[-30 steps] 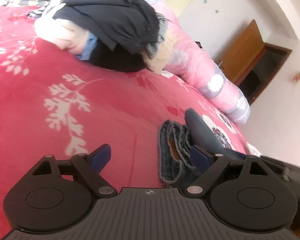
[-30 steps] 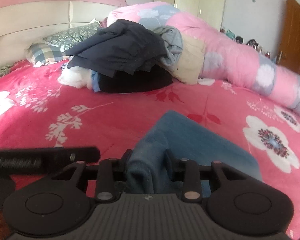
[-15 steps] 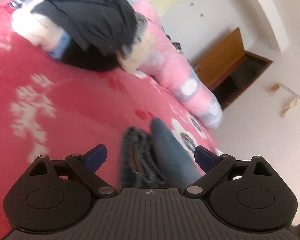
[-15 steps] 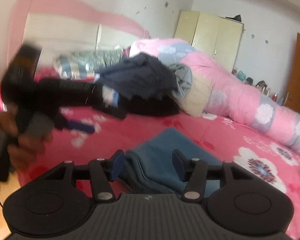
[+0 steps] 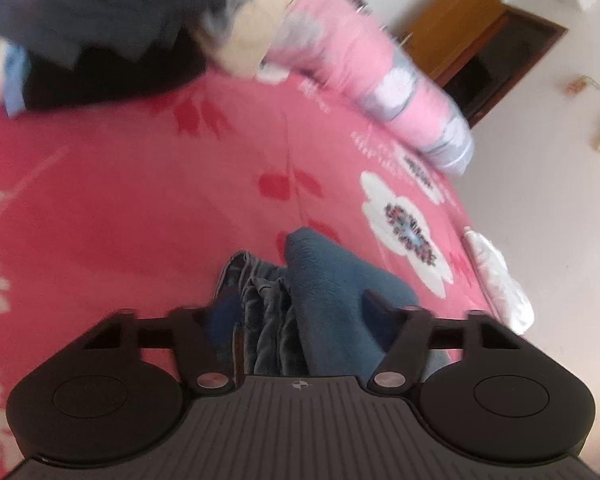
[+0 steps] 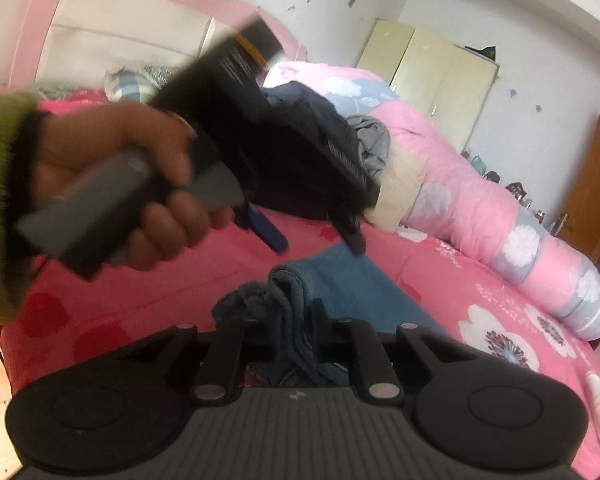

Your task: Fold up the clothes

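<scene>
The folded blue denim jeans [image 5: 332, 296] lie near the bed's foot edge on the red floral bedspread [image 5: 140, 184], their long axis running away from that edge toward the heap of dark clothes [image 5: 92, 28] by the rolled pink quilt [image 5: 352, 56]. The left gripper [image 5: 296, 312] straddles the jeans' near end, fingers wide apart, not clamping. The right gripper [image 6: 278, 328] has its fingers drawn close onto the bunched denim edge. Only the right view shows the person's hand [image 6: 140, 184] in a green sleeve [image 6: 0, 200] holding the left tool, the headboard [image 6: 120, 40] and the wardrobe [image 6: 440, 76]; the left view shows the open brown door [image 5: 480, 40].
</scene>
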`<act>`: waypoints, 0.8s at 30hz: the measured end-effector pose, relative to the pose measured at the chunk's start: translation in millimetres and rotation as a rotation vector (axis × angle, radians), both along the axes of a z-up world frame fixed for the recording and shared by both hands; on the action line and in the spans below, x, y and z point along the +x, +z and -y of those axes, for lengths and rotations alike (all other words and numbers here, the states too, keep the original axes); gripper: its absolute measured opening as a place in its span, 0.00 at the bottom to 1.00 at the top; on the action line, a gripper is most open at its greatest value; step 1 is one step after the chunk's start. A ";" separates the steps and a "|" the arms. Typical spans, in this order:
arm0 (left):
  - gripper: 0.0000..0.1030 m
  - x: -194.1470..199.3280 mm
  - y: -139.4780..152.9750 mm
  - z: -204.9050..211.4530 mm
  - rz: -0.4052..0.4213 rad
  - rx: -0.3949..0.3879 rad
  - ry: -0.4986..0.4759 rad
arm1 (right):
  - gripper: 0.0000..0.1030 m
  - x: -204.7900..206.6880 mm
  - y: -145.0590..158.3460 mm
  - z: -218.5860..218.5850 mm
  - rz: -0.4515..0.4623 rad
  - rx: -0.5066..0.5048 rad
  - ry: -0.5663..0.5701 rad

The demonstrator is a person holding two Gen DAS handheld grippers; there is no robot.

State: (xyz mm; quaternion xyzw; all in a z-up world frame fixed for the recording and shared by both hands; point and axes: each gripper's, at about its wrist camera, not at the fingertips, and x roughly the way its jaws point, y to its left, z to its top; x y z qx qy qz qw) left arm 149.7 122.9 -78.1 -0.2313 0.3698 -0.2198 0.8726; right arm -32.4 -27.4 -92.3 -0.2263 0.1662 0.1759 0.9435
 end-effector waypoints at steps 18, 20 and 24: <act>0.27 20.2 -12.3 -5.5 -0.032 0.021 0.049 | 0.09 3.5 3.8 -12.9 -0.006 0.070 0.033; 0.31 15.7 -13.2 -7.9 -0.022 0.023 0.054 | 0.09 0.0 -7.4 -19.5 -0.005 0.026 0.046; 0.31 -2.6 5.5 9.0 0.085 0.047 -0.002 | 0.10 -5.7 -18.1 -26.5 0.000 -0.027 0.060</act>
